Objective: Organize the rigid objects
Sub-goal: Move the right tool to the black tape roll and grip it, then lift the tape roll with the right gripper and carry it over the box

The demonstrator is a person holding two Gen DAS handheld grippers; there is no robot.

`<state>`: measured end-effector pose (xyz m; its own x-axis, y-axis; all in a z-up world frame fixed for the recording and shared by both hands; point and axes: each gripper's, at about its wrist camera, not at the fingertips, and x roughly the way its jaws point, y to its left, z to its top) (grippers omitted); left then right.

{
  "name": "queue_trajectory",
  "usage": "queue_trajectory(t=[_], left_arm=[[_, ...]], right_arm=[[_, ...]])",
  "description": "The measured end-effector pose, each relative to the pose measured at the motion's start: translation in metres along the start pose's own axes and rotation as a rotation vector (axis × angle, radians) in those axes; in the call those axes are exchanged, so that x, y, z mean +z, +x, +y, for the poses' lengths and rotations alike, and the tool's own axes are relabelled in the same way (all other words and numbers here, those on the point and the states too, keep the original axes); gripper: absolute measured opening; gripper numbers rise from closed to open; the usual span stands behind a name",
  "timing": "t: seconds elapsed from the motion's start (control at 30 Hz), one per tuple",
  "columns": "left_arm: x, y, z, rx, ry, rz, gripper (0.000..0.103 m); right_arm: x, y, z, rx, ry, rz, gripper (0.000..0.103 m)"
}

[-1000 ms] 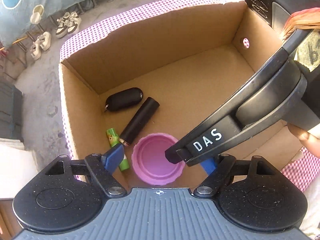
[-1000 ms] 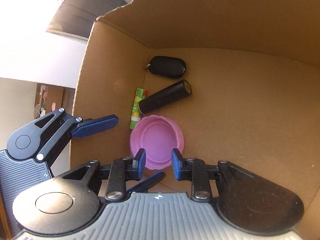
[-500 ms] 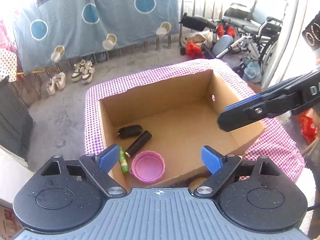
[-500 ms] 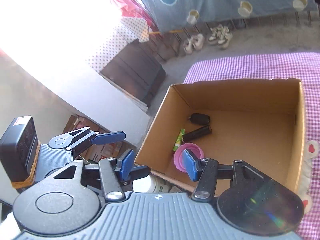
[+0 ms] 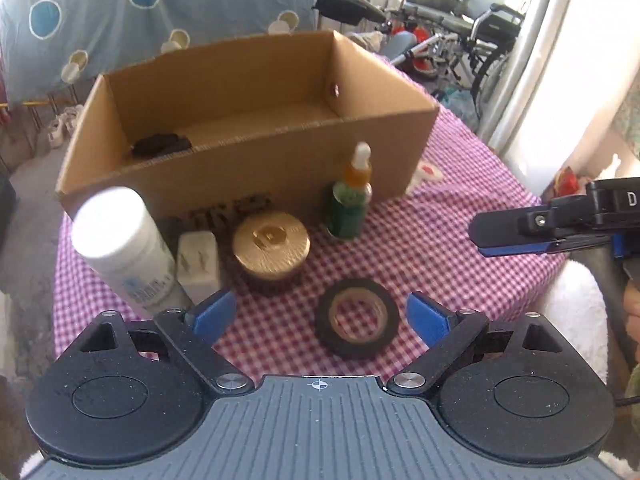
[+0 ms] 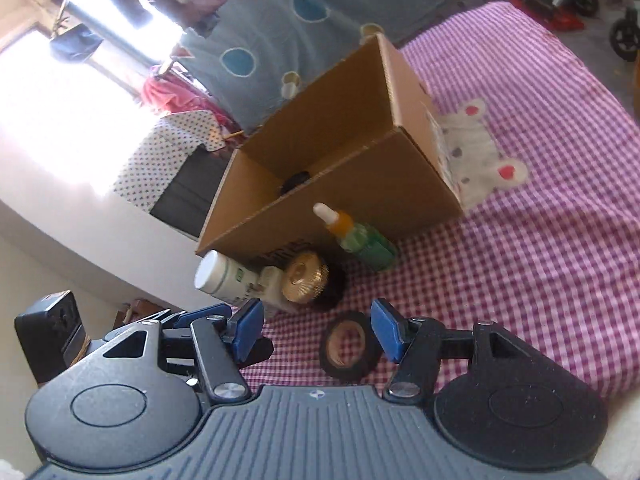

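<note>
A cardboard box (image 5: pixel 256 168) (image 6: pixel 352 200) stands on a purple checked tablecloth (image 5: pixel 440 240). A black object (image 5: pixel 162 145) lies inside it. In front of the box stand a white bottle (image 5: pixel 124 248) (image 6: pixel 220 276), a small white block (image 5: pixel 198 264), a gold-lidded jar (image 5: pixel 272 246) (image 6: pixel 306 276) and a green dropper bottle (image 5: pixel 350 200) (image 6: pixel 360 238). A black tape roll (image 5: pixel 356 322) (image 6: pixel 346 346) lies nearest. My left gripper (image 5: pixel 320 316) is open and empty above the tape. My right gripper (image 6: pixel 316 334) is open and empty beside the tape; it also shows at the right of the left wrist view (image 5: pixel 520 236).
A blue dotted cloth (image 5: pixel 160 8) hangs behind the table. Wheelchairs (image 5: pixel 460 20) stand at the back right. A white appliqué patch (image 6: pixel 480 160) is on the tablecloth by the box. The table edge drops off at the left.
Both grippers have pulled back out of the box and dropped low in front of it. The right gripper has opened wider. The items in front of the box have come into view.
</note>
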<state>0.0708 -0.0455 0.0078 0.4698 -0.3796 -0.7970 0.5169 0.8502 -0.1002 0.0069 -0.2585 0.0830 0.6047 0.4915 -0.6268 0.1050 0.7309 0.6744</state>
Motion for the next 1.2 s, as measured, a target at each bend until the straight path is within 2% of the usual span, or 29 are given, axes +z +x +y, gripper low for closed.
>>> queue_trajectory(t=[0.07,0.1,0.2,0.33,0.6,0.87,0.93,1.2], left_arm=[[-0.006,0.012,-0.011,0.011,0.024,0.017,0.09],[-0.007,0.017,-0.017,0.025,0.045,0.022,0.084],[-0.009,0.027,-0.031,0.066,0.108,0.019,0.081],[-0.013,0.038,-0.041,0.081,0.159,0.028,0.077],[-0.012,0.056,-0.038,0.085,0.157,0.067,0.072],[-0.017,0.057,-0.029,0.037,0.1,0.047,0.068],[-0.023,0.052,-0.028,0.042,0.094,0.033,0.065],[-0.018,0.052,-0.032,0.056,0.09,0.016,0.064]], right_arm=[[-0.01,0.006,-0.007,-0.034,0.001,-0.016,0.059],[-0.012,0.012,-0.007,-0.05,-0.017,-0.01,0.058],[-0.022,0.026,-0.003,-0.101,-0.084,0.018,0.054],[-0.029,0.039,-0.001,-0.109,-0.121,0.042,0.05],[-0.035,0.06,-0.001,-0.132,-0.142,0.081,0.037],[-0.035,0.081,0.007,-0.149,-0.199,0.095,0.028],[-0.037,0.085,0.012,-0.162,-0.239,0.089,0.021],[-0.04,0.08,0.018,-0.176,-0.257,0.071,0.021]])
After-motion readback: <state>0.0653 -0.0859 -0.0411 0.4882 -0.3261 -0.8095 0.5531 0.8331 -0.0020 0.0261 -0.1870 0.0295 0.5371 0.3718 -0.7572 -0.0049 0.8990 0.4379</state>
